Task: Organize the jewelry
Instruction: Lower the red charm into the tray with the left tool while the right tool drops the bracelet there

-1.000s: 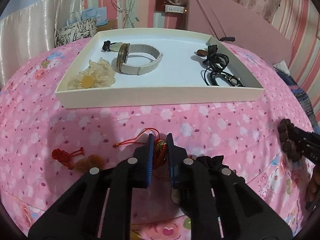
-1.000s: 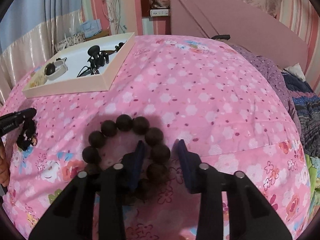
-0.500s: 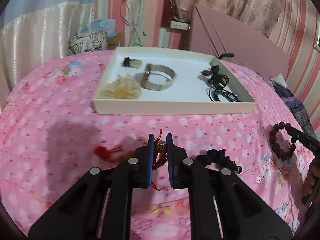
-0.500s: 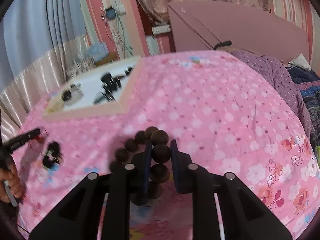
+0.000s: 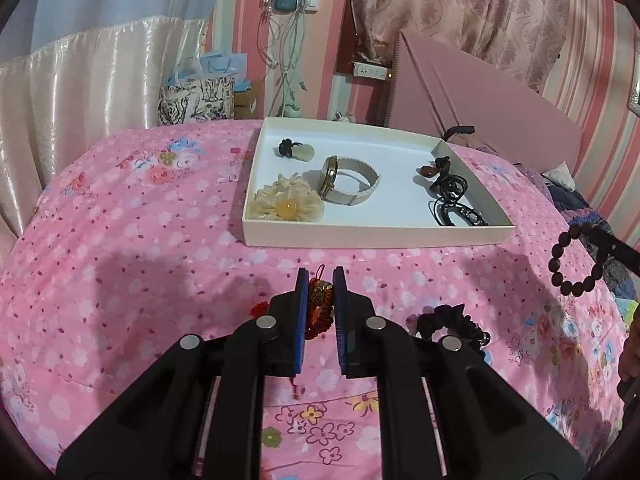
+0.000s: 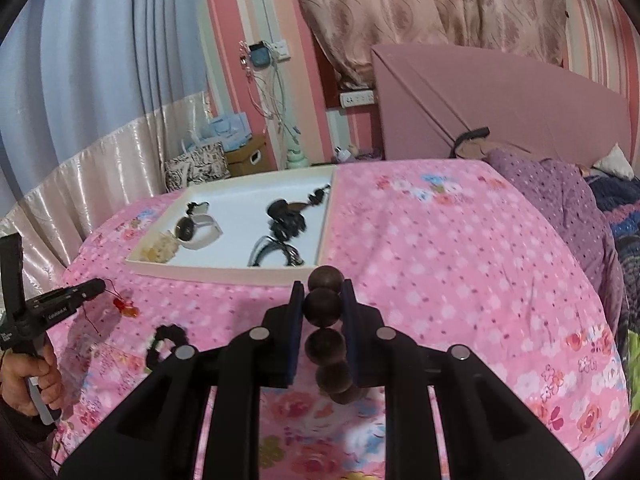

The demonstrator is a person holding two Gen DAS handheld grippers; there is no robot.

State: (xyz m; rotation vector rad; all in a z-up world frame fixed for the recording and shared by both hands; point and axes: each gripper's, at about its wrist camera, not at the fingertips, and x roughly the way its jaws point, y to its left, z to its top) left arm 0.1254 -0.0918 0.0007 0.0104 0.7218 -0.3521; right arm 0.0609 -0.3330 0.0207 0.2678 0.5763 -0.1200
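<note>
— Two pieces are now lifted off the bed [image 5: 120, 240]: my left gripper [image 5: 320, 288] is clamped on the red charm [image 5: 320, 300], my right gripper [image 6: 322, 300] on the bead bracelet [image 6: 324, 308]. A second ago both lay on the cover.

— Next?

— The tray [image 5: 376, 236], I judge. Only the left view shows the bracelet's full loop; the black scrunchie [image 5: 448, 320] waits.

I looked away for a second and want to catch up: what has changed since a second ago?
The right gripper closed on the dark bead bracelet and lifted it off the bedspread. The left gripper, already shut on the red charm, raised it too. The black scrunchie stayed on the bed, and the white tray with its watch did not move.
</note>
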